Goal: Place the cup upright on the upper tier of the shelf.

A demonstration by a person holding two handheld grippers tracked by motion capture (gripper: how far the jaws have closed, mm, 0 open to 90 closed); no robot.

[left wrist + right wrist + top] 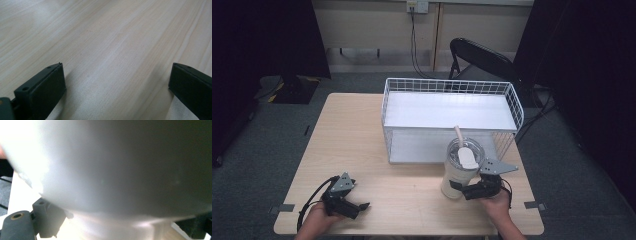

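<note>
The right hand-held gripper (460,190) pinches the tumbler (460,170) low on its side. The left hand-held gripper (360,206) rests spread on the counter (362,150), well apart from it.

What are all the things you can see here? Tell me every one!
Cream plastic tumbler with lid and straw: one, cream, near right of table, in front of the basket, between the right gripper's jaws.
White wire basket: one, white, middle to far side of table.
Light wooden table: one, pale wood.
Black folding chair: one, black, behind table.
Left gripper: one, black, near left, jaws apart over bare table.
Right gripper: one, black, at the tumbler.
Hands: two, bottom edge.
</note>
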